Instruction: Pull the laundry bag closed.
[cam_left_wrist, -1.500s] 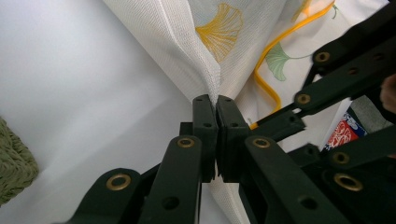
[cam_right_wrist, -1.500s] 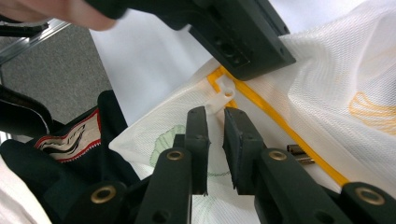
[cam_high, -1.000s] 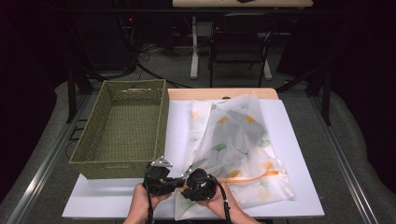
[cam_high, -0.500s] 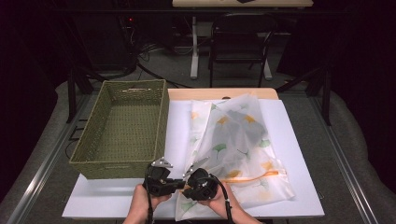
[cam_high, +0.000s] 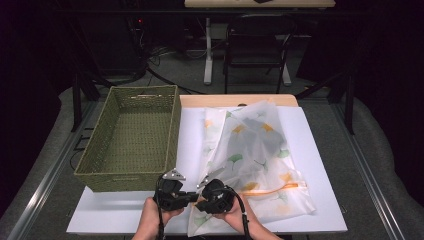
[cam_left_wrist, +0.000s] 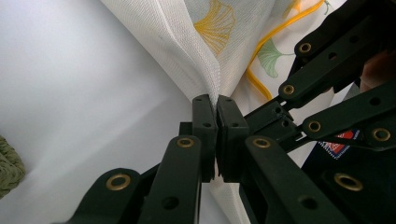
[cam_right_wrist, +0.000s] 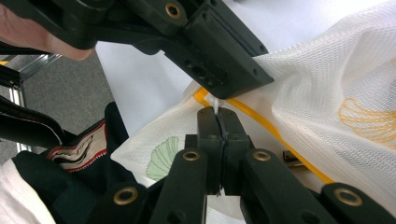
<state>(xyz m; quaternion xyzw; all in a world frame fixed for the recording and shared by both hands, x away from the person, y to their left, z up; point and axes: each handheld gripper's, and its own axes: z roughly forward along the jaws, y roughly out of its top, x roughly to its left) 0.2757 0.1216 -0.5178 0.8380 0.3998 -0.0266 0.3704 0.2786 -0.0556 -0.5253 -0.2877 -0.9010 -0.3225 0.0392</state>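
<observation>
the white mesh bag (cam_high: 255, 155) with leaf pictures is lying flat on the white table (cam_high: 320, 150), just beside the green woven basket (cam_high: 132, 135). something dark is sitting inside the bag. the bag's near corner is right by the person's hands.

the left gripper (cam_left_wrist: 217, 105) is pinching a fold of the bag's cloth, with its jaws squeezed together on it. the right gripper (cam_right_wrist: 217, 113) is pinching too, with its jaws closed on a small white bit right at the yellow zipper (cam_right_wrist: 261, 123), maybe the pull tab. the two grippers are almost touching each other.

so it looks like the work is only starting. the grabbing part is done. the zipper looks like it is still waiting to be pulled along. the basket is sitting empty, so nothing is in it yet.
</observation>
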